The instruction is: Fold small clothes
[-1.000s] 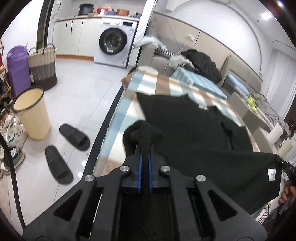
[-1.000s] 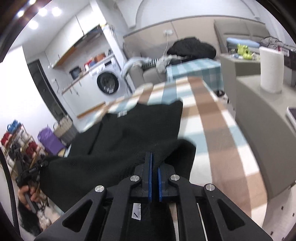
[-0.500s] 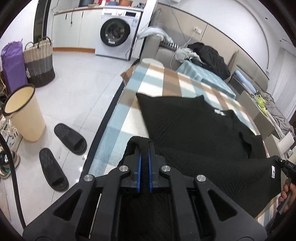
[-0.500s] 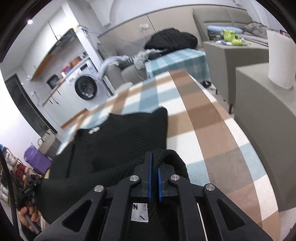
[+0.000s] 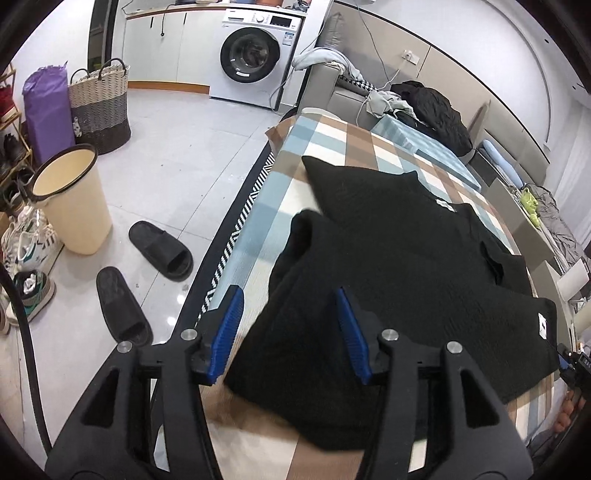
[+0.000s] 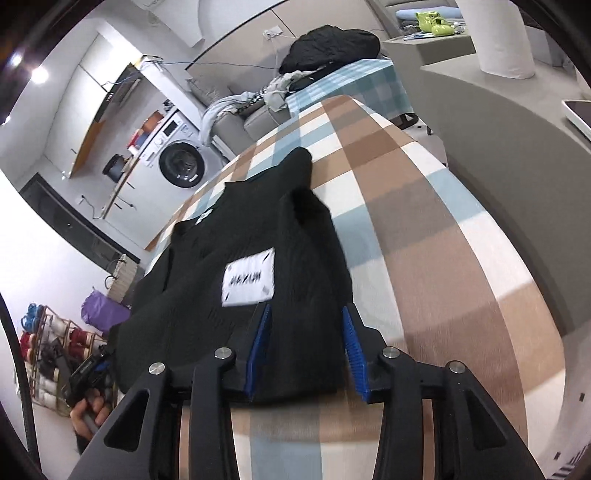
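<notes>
A black knit garment (image 5: 399,266) lies folded over on the checked tablecloth (image 5: 325,136). It also shows in the right wrist view (image 6: 236,258), with a white label (image 6: 249,277) facing up. My left gripper (image 5: 288,317) is open, its blue pads either side of the garment's near left corner, not gripping it. My right gripper (image 6: 304,336) is open over the garment's near right edge, the cloth lying between the pads.
Left of the table are a cream bin (image 5: 74,199), two black slippers (image 5: 162,251), a woven basket (image 5: 99,99) and a washing machine (image 5: 255,55). A grey counter (image 6: 498,122) with a paper roll (image 6: 498,33) stands right of the table. A sofa with clothes (image 5: 428,107) is behind.
Both grippers were shut on the garment's corners, carrying them forward. Now both have opened and let the folded cloth drop flat on the table.
</notes>
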`<state>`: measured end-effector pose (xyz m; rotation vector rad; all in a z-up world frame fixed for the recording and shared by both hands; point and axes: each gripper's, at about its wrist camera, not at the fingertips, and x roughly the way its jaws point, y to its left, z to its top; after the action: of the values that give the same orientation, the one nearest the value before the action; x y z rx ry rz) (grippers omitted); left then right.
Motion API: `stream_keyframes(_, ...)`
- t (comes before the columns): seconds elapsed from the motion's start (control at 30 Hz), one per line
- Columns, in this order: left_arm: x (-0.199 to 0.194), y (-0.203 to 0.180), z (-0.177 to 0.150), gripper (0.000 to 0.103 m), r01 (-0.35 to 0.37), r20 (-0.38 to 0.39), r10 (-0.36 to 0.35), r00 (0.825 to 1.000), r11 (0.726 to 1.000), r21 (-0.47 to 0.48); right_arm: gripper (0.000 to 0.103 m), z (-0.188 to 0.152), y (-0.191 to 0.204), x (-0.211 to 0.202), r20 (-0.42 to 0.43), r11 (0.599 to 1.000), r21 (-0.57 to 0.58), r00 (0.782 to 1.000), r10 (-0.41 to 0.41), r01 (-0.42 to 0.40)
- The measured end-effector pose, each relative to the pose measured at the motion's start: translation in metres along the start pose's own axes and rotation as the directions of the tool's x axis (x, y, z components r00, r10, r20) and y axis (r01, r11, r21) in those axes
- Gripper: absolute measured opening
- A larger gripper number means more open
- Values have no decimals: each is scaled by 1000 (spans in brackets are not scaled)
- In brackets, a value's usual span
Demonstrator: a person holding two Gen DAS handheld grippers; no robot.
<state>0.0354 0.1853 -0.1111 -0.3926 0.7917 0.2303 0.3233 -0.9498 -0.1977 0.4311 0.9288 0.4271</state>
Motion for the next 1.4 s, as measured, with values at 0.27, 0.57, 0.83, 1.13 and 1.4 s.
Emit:
stream_keyframes(0.27,-21,7,-17,49,-2,1,2,1000,1000,-12,40,-6,21,-10,18,990,-52,991,131,-130)
stream_keyframes(0.57,-29,13,-38,49,-13,-41,13,999,1000,-14,40,-11,9,2,-17,998,-14,998,62,-62)
stream_keyframes(0.83,-33,15,-40,50,6,-37,-7,999,1000,-26,40,-11,22,-1,-15,990,-48,992,129,-129)
stream_keyframes(1.13,-19,26,-36,53,0,-63,-4,998,998,-55,40,-12,16,4,-28,994,-17,994,105,-106)
stream_keyframes(1.4,-27,8,-25,19,19,16,-19,1000,1000,-9,40,-11,16,4,-30,996,-17,995,92,-92)
